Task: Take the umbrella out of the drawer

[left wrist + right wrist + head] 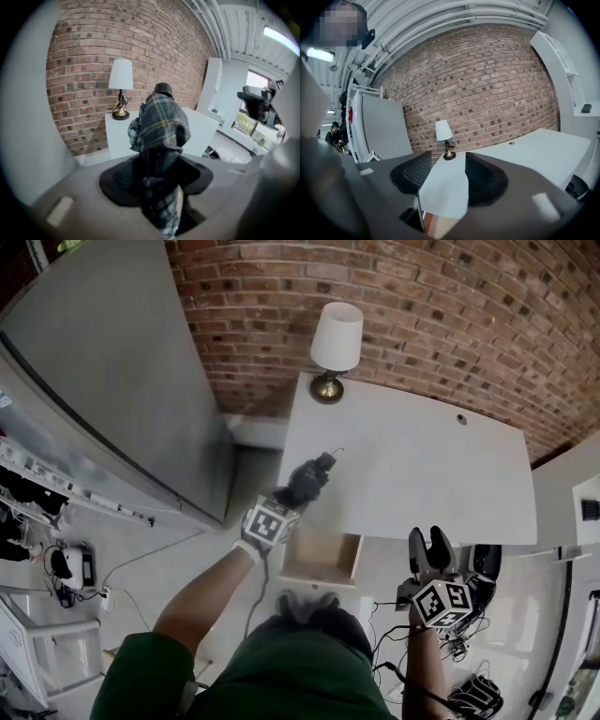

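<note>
Two jaws of your left gripper (157, 174) clamp on the folded plaid umbrella (161, 121). Its cloth fills the gap between the pads and its dark cap juts out past the fingertips. In the head view the left gripper (302, 489) holds the umbrella (320, 467) clear of the open drawer (352, 559), which lies below the fingers and nearer to you. Just beyond the fingertips spreads the white desk (422, 474). Farther beyond them a lamp (336, 338) stands at its far corner against the brick wall (422, 306). Your right gripper (447, 165) hovers with its jaws apart and nothing between them, only the desk's edge beyond. It (427, 547) sits well to the right of the drawer.
</note>
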### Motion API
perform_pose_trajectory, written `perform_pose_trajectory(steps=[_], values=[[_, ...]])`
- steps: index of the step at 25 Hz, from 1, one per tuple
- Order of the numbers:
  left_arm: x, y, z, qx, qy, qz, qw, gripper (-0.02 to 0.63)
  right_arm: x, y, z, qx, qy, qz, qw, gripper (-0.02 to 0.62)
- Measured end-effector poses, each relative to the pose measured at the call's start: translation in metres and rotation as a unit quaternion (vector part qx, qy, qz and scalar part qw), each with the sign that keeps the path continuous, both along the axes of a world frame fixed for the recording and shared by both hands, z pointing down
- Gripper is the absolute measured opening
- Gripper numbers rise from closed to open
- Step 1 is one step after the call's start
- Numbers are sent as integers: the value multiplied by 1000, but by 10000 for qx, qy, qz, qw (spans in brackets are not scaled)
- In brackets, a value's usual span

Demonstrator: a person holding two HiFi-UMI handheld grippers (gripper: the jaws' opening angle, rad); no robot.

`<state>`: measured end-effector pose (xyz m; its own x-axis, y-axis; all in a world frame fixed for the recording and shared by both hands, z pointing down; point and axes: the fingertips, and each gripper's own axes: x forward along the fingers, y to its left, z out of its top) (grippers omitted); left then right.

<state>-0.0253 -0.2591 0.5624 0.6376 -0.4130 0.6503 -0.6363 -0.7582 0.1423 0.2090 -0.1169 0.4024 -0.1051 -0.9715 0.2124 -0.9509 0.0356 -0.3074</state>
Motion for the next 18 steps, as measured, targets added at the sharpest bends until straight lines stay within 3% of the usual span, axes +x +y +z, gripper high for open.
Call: perform_pose_trajectory(steps=[9,18], values=[[13,-45,44,-218,-497,-113,9985,204,21,-33,32,-246,-184,-65,9995,225],[57,-99,88,-510,-907,-247,9943,206,67,-87,57,-502,-303,-318,9978,225]])
